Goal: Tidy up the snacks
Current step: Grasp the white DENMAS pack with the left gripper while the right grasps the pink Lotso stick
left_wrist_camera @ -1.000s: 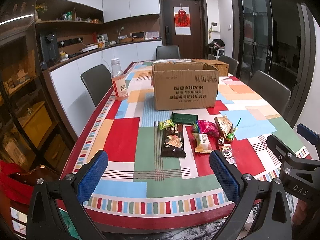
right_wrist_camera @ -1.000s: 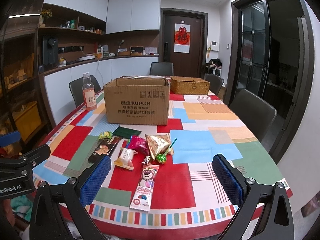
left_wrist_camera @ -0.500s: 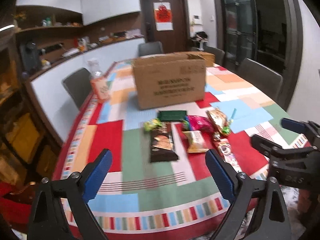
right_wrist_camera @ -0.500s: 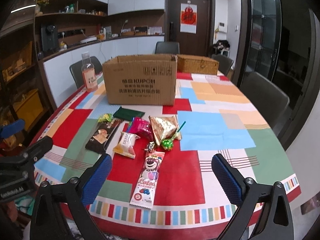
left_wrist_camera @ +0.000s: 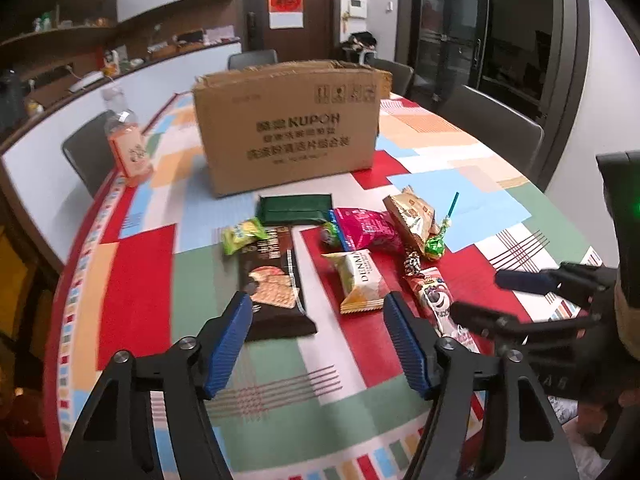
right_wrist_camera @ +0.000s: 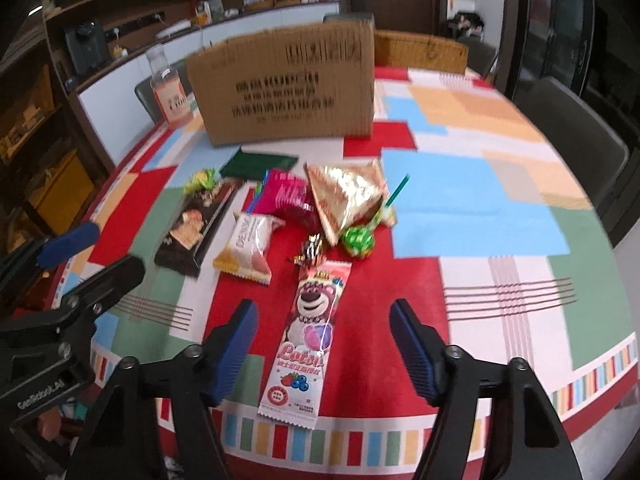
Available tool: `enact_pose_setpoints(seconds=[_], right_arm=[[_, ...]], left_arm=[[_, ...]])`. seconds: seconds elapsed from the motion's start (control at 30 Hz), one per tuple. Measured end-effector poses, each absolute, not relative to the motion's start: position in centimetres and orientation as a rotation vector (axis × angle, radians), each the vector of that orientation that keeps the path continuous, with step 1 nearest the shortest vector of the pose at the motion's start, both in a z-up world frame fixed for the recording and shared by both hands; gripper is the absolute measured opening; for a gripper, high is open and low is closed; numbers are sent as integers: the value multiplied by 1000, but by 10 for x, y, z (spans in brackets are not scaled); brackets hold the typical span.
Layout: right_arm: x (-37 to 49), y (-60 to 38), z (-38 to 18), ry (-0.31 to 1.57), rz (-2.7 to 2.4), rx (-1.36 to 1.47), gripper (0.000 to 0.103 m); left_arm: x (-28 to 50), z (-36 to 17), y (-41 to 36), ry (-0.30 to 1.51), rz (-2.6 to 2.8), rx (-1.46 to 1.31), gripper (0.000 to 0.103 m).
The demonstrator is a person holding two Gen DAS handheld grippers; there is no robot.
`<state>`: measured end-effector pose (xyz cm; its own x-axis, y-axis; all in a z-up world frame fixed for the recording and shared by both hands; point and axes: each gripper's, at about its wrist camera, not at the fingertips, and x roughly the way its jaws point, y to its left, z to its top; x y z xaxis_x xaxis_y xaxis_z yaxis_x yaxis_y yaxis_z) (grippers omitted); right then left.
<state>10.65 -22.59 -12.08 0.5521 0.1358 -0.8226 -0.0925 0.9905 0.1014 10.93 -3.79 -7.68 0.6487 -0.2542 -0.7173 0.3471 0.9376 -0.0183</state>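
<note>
Several snacks lie in a cluster on the patchwork tablecloth before a cardboard box [left_wrist_camera: 288, 128]. My left gripper [left_wrist_camera: 318, 340] hovers over the near end of a dark wafer pack [left_wrist_camera: 272, 280] and beside a Denma packet [left_wrist_camera: 360, 276]; its jaws are closing and the pads touch nothing. My right gripper [right_wrist_camera: 324, 344] straddles a long pink bear-print pack [right_wrist_camera: 312, 328], its jaws closing with the pack between them but not pressed. Farther back lie a pink pouch [right_wrist_camera: 284, 196], a gold bag [right_wrist_camera: 344, 192] and a green lollipop [right_wrist_camera: 358, 240].
A bottle of pink drink [left_wrist_camera: 128, 144] stands left of the box. A wicker basket [right_wrist_camera: 420, 52] sits behind it on the right. Dark chairs [left_wrist_camera: 492, 128] ring the table. Its near edge [right_wrist_camera: 360, 440] runs just below my grippers.
Both grippers have come forward and down toward the snacks and tilted more steeply. Their jaws have narrowed from wide open. No snack has moved.
</note>
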Motion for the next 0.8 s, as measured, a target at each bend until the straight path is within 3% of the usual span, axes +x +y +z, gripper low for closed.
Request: enact_pose_setpoints(seconds=[0.43,0.8], right_arm=[[129,-224,-154,1100,189,95,43],[139,-227,-157,1083,185,97,35]], left_arm=[[156,-109,-61,909,-426,80,57],[178,-125,-82,960,-430,104,51]])
